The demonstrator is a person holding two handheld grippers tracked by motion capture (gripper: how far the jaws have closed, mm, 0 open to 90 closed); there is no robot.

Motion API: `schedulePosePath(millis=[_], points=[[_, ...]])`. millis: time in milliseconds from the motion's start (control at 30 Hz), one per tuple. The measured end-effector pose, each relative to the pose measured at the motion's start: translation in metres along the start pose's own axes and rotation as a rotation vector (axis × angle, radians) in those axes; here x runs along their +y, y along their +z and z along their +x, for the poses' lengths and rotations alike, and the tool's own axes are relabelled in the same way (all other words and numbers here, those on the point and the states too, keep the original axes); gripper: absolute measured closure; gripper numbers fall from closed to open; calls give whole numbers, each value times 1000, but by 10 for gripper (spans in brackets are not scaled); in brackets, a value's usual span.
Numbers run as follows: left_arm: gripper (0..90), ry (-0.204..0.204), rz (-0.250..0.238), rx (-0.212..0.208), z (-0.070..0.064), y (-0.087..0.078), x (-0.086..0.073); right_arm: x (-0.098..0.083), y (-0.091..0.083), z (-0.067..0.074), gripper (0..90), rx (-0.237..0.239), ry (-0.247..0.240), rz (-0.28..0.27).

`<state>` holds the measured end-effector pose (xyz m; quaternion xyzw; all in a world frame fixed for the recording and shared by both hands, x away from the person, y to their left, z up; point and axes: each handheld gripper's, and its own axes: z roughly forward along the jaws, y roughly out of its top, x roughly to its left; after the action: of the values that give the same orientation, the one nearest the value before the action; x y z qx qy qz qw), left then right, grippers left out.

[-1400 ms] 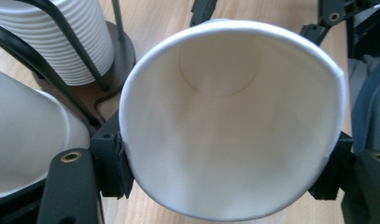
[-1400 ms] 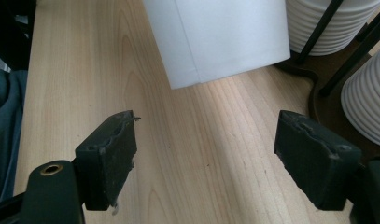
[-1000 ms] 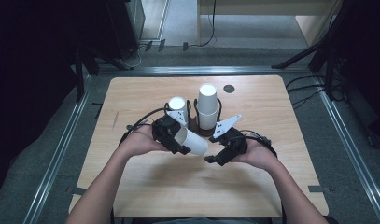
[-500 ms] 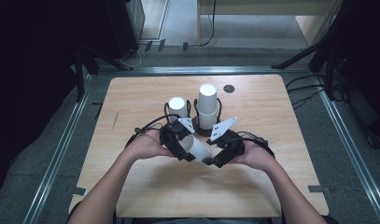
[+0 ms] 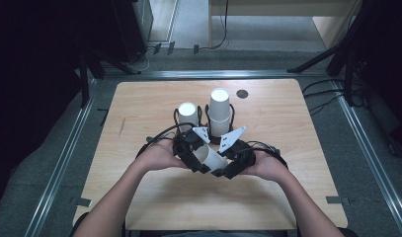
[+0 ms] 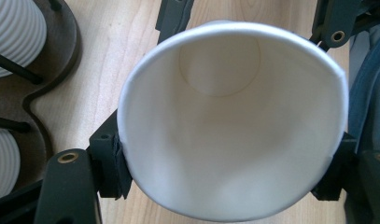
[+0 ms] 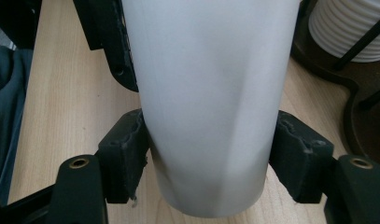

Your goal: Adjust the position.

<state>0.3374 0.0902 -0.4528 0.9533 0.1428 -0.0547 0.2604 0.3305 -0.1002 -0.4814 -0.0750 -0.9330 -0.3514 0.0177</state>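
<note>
A white paper cup lies on its side between the two grippers, held above the middle of the table, just in front of the dark cup holder with its two white cup stacks. The left gripper clamps the cup near its open rim, the pads denting the paper. The right gripper has just been closing and now presses its pads on the cup's narrow base end. A second ago the cup sat in the left gripper alone, nearer the holder, with the right jaws spread wide beside it; both hands have since drawn slightly toward the table's near edge.
</note>
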Motion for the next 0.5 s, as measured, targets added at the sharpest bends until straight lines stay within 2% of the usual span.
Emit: schedulePosePath(millis=[67, 200, 267, 333, 500], points=[[248, -6, 2, -9, 0, 1, 0, 0, 0, 0, 331, 6, -4, 4], [226, 16, 5, -5, 0, 0, -1, 1, 1, 1, 332, 6, -10, 9], [187, 38, -16, 15, -2, -1, -1, 1, 0, 2, 330, 4, -12, 3], [113, 41, -33, 38, -2, -2, -1, 1, -2, 1, 330, -3, -19, -2], [100, 14, -92, 42, 0, -8, -5, -1, -6, 0, 329, -13, -3, -10]])
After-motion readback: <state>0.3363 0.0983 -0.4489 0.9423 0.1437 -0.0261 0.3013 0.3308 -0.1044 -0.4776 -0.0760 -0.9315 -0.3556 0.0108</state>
